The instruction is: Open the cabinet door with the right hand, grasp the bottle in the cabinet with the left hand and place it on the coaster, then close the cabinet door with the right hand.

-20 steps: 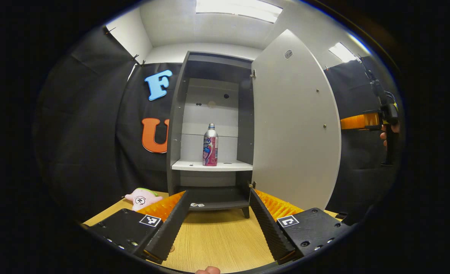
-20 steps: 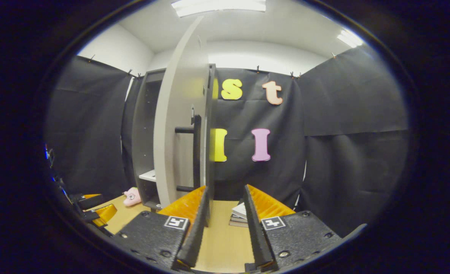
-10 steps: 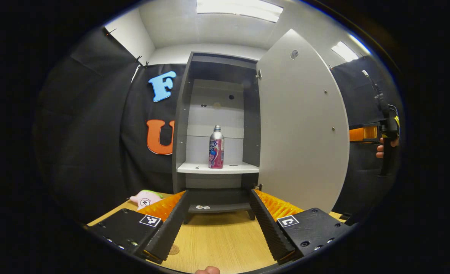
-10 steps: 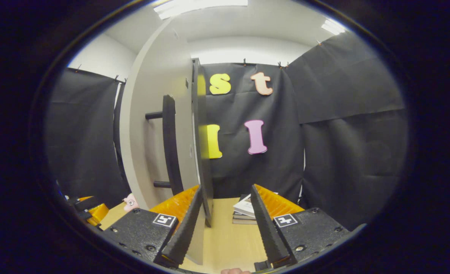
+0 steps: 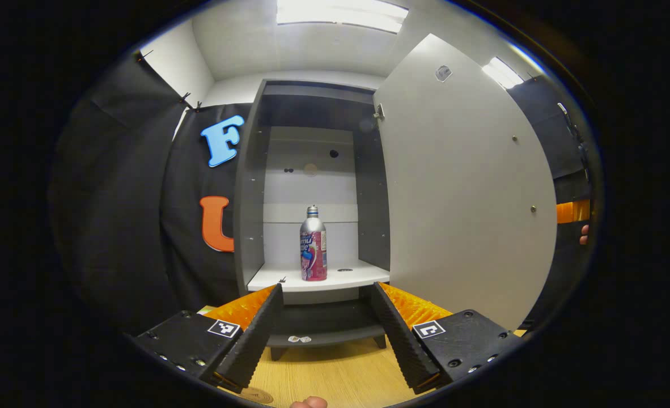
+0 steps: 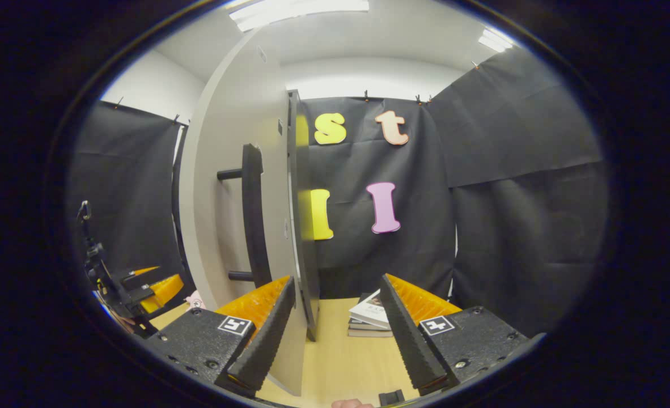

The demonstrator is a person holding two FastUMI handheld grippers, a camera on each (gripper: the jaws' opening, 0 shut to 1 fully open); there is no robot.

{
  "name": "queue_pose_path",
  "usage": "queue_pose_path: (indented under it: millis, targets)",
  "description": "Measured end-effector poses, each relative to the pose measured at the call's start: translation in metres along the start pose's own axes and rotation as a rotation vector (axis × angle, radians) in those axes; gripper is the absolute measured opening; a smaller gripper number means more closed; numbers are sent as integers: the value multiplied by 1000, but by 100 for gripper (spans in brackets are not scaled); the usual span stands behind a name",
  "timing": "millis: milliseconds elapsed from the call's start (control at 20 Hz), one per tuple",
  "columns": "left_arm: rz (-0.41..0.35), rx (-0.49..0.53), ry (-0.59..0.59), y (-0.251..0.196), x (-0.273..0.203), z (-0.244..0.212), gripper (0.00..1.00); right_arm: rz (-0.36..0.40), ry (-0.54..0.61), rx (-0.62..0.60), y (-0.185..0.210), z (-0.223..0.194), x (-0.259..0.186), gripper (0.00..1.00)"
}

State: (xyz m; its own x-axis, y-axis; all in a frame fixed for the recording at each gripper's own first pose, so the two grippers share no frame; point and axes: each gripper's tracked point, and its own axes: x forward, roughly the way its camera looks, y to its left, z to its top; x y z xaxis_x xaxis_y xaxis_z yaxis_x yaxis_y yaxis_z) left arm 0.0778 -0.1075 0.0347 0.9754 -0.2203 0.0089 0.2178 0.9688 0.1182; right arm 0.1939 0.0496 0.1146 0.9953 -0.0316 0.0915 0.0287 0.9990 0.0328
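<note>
The grey cabinet (image 5: pixel 249 198) stands with its door (image 5: pixel 459 181) swung wide to the right. A silver bottle (image 5: pixel 313 245) with a pink label stands upright on the white shelf (image 5: pixel 346 277) inside. My left gripper (image 5: pixel 325 288) is open and level with the shelf's front edge, a short way before the bottle. A round brown coaster (image 5: pixel 254 395) peeks out on the table under its left finger. My right gripper (image 6: pixel 336 280) is open beside the door's free edge (image 6: pixel 296 215), with the black handle (image 6: pixel 253 215) to its left. Nothing is held.
A stack of books (image 6: pixel 372 314) lies on the wooden table (image 6: pixel 340 357) behind the door. A pink plush toy (image 6: pixel 193 299) sits low on the left, near the other gripper (image 6: pixel 148 283). A lower cabinet shelf (image 5: pixel 323 331) sits just above the tabletop.
My left gripper has moved forward and up toward the shelf, so the bottle looks larger and nearer. My right gripper has shifted slightly beside the door edge and its fingers stand a little wider.
</note>
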Motion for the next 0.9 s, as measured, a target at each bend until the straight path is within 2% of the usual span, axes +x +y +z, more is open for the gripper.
queue_pose_path:
  millis: [250,450,550,600,700,750,900]
  targets:
    - [-11,1,-32,10,82,12,95,-12,5,-5,-1,2,-1,93]
    - [-13,-1,-3,17,142,-3,96,-23,2,19,-1,6,1,93]
    - [2,21,14,25,171,-12,96,-35,5,26,-4,6,4,93]
    - [7,20,24,28,184,-18,100,-37,11,29,-5,5,6,93]
    - [24,5,49,32,207,-28,100,-36,12,33,-4,6,8,93]
    - [34,-3,60,37,216,-33,96,-37,14,31,-4,5,9,93]
    - [81,14,71,53,241,-43,96,-39,25,29,-6,2,11,93]
